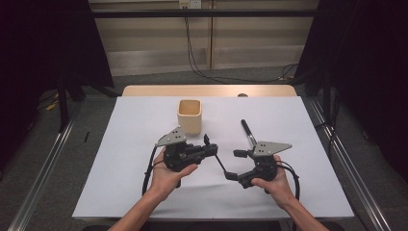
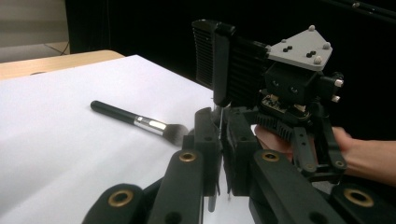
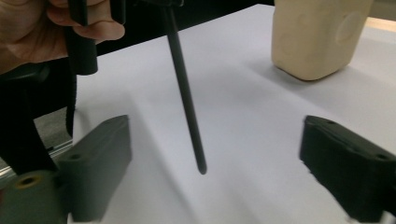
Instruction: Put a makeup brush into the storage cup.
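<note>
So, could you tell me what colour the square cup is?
Cream-beige cup, best seen in the right gripper view.

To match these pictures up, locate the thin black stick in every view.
High view: the stick slants across the centre, from the left claw toward the right claw.
Left gripper view: a thin sliver pinched between the shut jaws, at centre.
Right gripper view: it runs from top centre down to mid-picture, between the open jaws.
Shared landmark: the white sheet beneath it.
</note>
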{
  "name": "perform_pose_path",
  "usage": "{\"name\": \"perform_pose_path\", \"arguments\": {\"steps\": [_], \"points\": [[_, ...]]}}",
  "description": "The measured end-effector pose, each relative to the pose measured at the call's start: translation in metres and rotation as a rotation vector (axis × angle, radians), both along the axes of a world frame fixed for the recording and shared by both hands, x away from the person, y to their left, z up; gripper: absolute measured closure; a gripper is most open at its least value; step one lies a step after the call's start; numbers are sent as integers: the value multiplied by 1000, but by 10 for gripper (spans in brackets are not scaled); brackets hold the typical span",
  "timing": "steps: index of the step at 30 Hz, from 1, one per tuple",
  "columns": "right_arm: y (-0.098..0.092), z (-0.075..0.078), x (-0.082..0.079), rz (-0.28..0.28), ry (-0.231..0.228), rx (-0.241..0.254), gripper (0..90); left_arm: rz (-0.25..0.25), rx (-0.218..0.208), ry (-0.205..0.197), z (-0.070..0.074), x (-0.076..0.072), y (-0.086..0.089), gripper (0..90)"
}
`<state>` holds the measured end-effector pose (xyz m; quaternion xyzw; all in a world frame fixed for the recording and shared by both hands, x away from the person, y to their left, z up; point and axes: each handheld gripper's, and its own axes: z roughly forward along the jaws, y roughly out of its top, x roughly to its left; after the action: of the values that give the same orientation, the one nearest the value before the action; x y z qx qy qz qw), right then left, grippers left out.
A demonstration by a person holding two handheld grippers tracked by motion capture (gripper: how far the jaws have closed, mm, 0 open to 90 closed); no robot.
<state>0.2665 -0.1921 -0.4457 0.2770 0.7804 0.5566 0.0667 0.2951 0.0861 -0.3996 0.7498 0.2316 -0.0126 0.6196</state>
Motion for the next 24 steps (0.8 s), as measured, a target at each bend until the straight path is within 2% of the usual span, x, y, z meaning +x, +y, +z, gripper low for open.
{"name": "perform_pose_path", "arguments": {"steps": [7,10,24], "points": [[-5,1,0,-24,-5,18,66,12,10,-3,1,2,5,856],[-7,2,0,-1,-10,27,58,19,13,-2,1,3,7,856],[-15,1,-4,-98,-47,12,54,54,44,8,3,6,24,856]]}}
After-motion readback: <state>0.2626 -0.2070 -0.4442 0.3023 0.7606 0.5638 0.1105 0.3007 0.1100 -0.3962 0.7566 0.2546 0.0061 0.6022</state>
